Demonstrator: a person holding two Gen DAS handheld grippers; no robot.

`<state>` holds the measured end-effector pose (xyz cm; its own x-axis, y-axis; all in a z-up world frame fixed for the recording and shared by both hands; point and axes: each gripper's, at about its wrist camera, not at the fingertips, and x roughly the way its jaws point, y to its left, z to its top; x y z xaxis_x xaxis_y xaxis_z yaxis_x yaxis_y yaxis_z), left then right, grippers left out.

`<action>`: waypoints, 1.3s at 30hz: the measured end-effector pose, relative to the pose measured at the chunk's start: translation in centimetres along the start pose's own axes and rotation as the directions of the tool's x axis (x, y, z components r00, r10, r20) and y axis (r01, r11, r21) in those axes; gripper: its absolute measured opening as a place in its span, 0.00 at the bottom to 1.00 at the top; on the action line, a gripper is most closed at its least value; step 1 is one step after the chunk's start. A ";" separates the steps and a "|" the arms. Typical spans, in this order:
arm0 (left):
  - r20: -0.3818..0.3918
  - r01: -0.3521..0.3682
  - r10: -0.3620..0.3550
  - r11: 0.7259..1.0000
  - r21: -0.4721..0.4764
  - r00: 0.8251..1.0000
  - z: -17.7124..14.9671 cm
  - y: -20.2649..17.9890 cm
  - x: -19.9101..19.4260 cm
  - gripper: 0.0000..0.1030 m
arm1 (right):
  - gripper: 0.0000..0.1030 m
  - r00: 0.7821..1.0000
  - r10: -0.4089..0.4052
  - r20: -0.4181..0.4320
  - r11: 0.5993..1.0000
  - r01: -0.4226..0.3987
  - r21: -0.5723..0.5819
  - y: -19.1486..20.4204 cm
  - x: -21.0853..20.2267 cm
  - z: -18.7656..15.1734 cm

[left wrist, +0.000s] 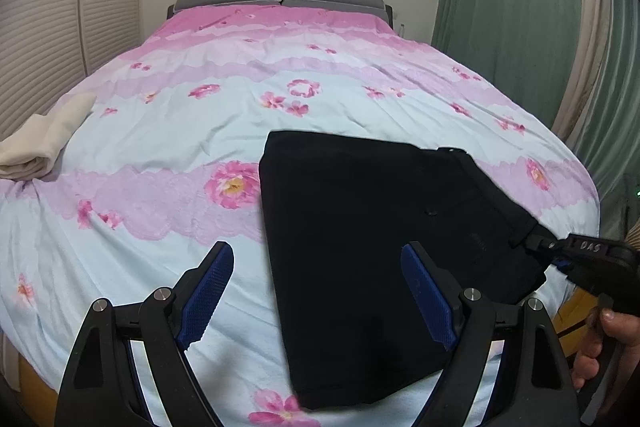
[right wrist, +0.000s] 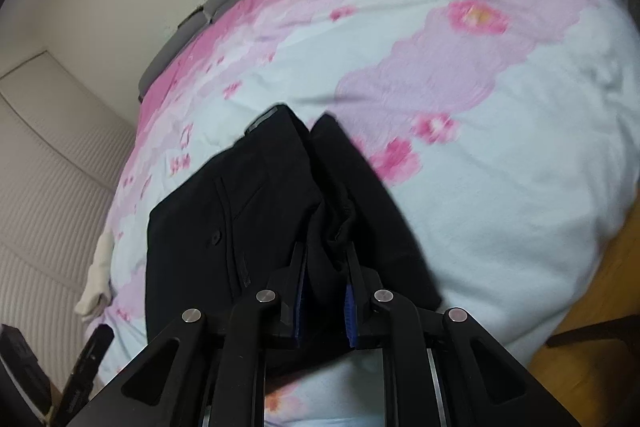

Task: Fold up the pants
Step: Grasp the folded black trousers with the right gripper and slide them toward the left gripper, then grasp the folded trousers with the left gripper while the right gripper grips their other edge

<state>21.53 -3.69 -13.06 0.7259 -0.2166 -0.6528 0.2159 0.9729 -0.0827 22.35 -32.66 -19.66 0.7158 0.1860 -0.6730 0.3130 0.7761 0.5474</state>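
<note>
Near the bed's [left wrist: 168, 131] foot edge lie the black pants [left wrist: 360, 247], folded flat on the floral cover; right tongs [right wrist: 325, 267] clamp bunched waist cloth, likely to drag it over; left tongs [left wrist: 316, 291] hover apart, empty, above the fold.

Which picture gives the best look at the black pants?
The left wrist view: the folded pants lie whole on the bed. The right wrist view shows only the blurred waist end, bunched in the right gripper.
</note>
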 end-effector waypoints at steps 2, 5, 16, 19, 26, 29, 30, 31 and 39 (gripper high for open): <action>-0.009 0.007 -0.007 1.000 0.011 1.000 -0.2 -0.5 0.3 0.84 | 0.16 0.999 -0.025 0.027 1.000 0.025 0.012 -1.1 -0.9 0.2; -0.020 0.019 -0.019 0.999 0.028 1.000 -0.5 -1.4 0.9 0.84 | 0.16 0.999 -0.052 0.008 0.998 0.052 0.036 -2.7 -1.3 0.4; -0.050 0.035 -0.033 0.998 0.042 0.998 -1.1 -2.8 1.8 0.84 | 0.49 0.990 -0.096 -0.102 0.995 0.093 -0.034 -2.5 0.0 0.2; -0.062 0.035 -0.034 0.999 0.014 0.998 -1.0 -2.1 1.9 0.84 | 0.61 0.989 -0.136 -0.061 0.987 0.130 -0.095 -1.9 -1.4 0.2; -0.077 0.032 -0.035 0.999 -0.034 0.996 -1.5 -1.4 2.7 0.86 | 0.78 0.991 -0.128 -0.048 0.989 0.124 -0.081 -3.5 -1.9 0.4; -0.077 0.027 -0.030 0.999 -0.041 0.997 -2.0 -1.5 3.6 0.86 | 0.78 0.992 -0.091 -0.092 0.996 0.089 -0.033 -4.5 -0.5 0.7; -0.082 0.025 -0.029 0.999 -0.046 0.996 -2.2 -1.5 3.9 0.86 | 0.78 0.991 -0.075 -0.108 0.997 0.074 -0.015 -4.8 0.0 0.7; -0.094 0.023 -0.028 0.998 -0.057 0.995 -2.4 -1.3 4.3 0.86 | 0.78 0.991 -0.060 -0.122 0.998 0.061 0.003 -5.1 0.5 0.8; -0.155 0.089 -0.116 0.982 -0.168 0.981 -3.9 -0.6 6.7 0.87 | 0.82 0.983 0.022 -0.184 0.996 -0.005 0.092 -6.4 3.1 0.7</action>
<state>23.76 -5.43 -20.31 0.5862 -0.3126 -0.7474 0.1672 0.9494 -0.2659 23.02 -37.47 -24.96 0.5959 0.3107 -0.7406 0.3654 0.7163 0.5945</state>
